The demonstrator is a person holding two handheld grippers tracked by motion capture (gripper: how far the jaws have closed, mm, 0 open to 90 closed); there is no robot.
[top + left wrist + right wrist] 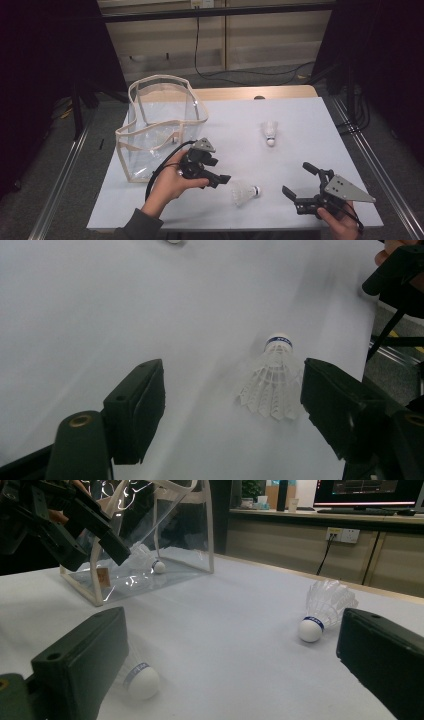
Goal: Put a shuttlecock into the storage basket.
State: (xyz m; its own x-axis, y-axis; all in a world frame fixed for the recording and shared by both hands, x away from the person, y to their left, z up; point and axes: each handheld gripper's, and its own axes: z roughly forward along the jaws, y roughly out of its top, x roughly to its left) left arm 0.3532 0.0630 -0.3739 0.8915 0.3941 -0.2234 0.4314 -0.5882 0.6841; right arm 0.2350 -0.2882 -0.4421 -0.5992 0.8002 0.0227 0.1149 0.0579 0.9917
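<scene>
The left hand-held gripper [223, 179] hovers open beside the near shuttlecock [243, 193], at its 9 o'clock; next, straddle and close. The right hand-held gripper [299, 180] waits open.

Clear bag [160, 102] w/ cream trim stands upright just behind the left claw [219, 170], away from the person, w/ one shuttlecock [152, 562] lying inside on its bottom. 2nd shuttlecock [270, 133] lies on the white tabletop [300, 112], well beyond the right claw [299, 179], cork end toward it. Far past both claws: black cable [250, 74] on the floor, wall socket [341, 534], monitor [370, 492] on a counter.
</scene>
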